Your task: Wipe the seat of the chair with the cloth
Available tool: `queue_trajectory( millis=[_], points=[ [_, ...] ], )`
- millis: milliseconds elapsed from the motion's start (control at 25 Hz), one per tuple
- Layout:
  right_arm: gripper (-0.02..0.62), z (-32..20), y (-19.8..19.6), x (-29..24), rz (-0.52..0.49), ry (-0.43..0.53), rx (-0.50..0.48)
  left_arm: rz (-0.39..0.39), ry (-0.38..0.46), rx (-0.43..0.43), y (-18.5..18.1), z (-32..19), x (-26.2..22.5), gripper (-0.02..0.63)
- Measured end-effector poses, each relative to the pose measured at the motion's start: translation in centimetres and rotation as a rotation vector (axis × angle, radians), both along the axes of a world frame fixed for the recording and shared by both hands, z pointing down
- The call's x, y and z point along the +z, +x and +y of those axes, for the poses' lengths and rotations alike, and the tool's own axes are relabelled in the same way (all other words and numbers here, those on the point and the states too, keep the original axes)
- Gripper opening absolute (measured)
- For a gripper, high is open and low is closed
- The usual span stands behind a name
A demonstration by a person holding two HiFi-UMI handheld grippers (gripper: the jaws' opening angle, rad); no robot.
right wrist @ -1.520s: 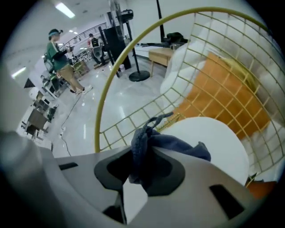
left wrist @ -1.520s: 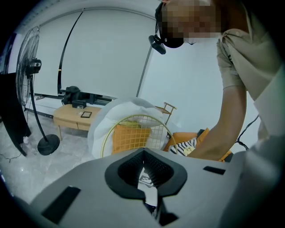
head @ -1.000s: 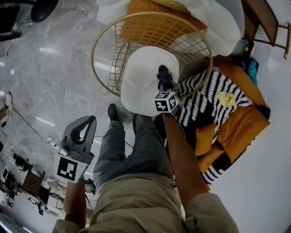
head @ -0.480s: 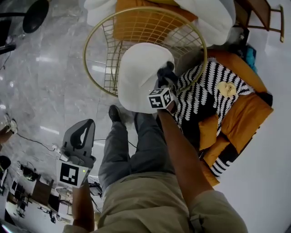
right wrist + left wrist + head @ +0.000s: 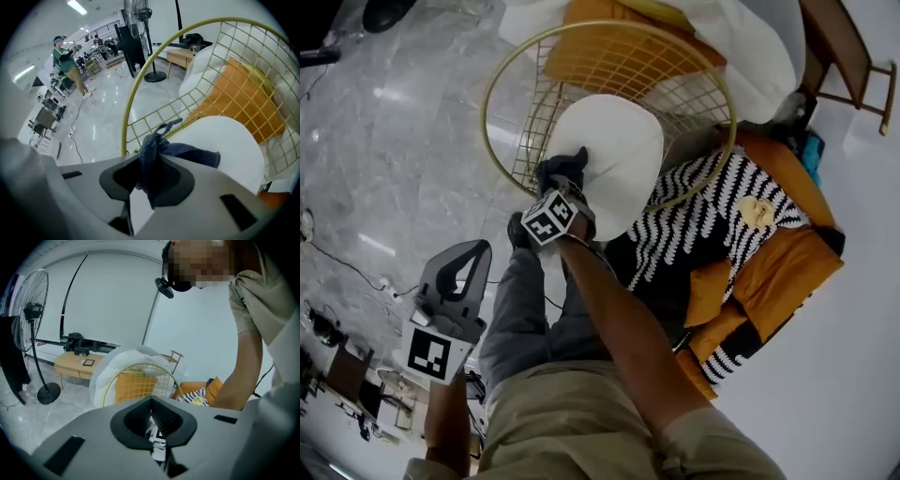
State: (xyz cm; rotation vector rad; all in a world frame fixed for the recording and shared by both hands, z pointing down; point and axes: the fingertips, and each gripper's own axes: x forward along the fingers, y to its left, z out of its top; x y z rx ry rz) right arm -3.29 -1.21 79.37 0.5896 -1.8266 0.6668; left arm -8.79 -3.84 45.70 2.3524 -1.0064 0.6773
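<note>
The chair has a gold wire frame and a round white seat cushion. My right gripper is shut on a dark blue cloth and holds it at the cushion's near left edge, by the wire rim. The cloth bunches out past the jaws onto the white seat. My left gripper hangs low at the left, away from the chair, beside my leg. Its jaws are shut with nothing between them. The chair shows far ahead in that view.
An orange and black-and-white striped cushion pile lies right of the chair. A white padded cover and an orange cushion sit behind the seat. Marble floor spreads to the left, with cables and a standing fan.
My right gripper has swept the cloth across the seat from its right side to its near left edge. The left gripper stayed low at the left.
</note>
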Motion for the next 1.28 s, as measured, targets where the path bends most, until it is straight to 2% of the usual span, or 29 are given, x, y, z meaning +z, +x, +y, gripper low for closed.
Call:
queue_trajectory(
  millis=[80, 160, 240, 440, 520, 600, 760, 920, 1040, 1120, 1200, 1280],
  points=[
    [0.081, 0.2, 2.0, 0.4, 0.029, 0.005, 0.008, -0.001, -0.001, -0.003, -0.2, 0.2, 0.1, 0.015],
    [0.081, 0.1, 5.8, 0.9, 0.084, 0.022, 0.031, -0.001, -0.001, -0.002, -0.4, 0.2, 0.2, 0.015],
    [0.081, -0.5, 11.1, 0.9, 0.159, 0.06, 0.077, 0.001, 0.0, -0.003, -0.5, 0.1, 0.2, 0.015],
    [0.081, -2.3, 24.8, -1.6, 0.347, 0.165, 0.279, 0.01, 0.001, 0.01, -0.1, -0.1, 0.1, 0.015],
    [0.081, -2.6, 27.3, -2.6, 0.384, 0.186, 0.314, 0.014, -0.001, 0.019, 0.2, -0.1, 0.0, 0.015],
    [0.081, -2.8, 27.9, -3.1, 0.395, 0.195, 0.328, 0.014, -0.004, 0.027, 0.4, -0.2, -0.1, 0.015],
    [0.078, -2.4, 25.3, -2.2, 0.364, 0.175, 0.315, 0.011, 0.003, 0.038, 0.5, -0.4, -0.2, 0.015],
    [0.078, -0.4, 18.7, -0.1, 0.285, 0.108, 0.26, 0.009, -0.005, 0.028, 0.3, -0.1, 0.1, 0.015],
    [0.08, 1.9, 11.2, 1.3, 0.184, 0.03, 0.162, 0.009, -0.011, 0.024, 0.2, 0.2, 0.4, 0.015],
    [0.078, 3.4, 5.6, 1.4, 0.096, -0.009, 0.048, 0.011, -0.013, 0.019, 0.2, 0.3, 0.5, 0.015],
    [0.08, 4.5, 0.8, 0.9, 0.018, -0.021, -0.062, 0.011, -0.016, 0.012, 0.1, 0.5, 0.7, 0.015],
    [0.08, 4.8, -2.0, 0.2, -0.029, -0.017, -0.105, 0.008, -0.02, 0.004, -0.2, 0.6, 0.8, 0.015]
  ],
)
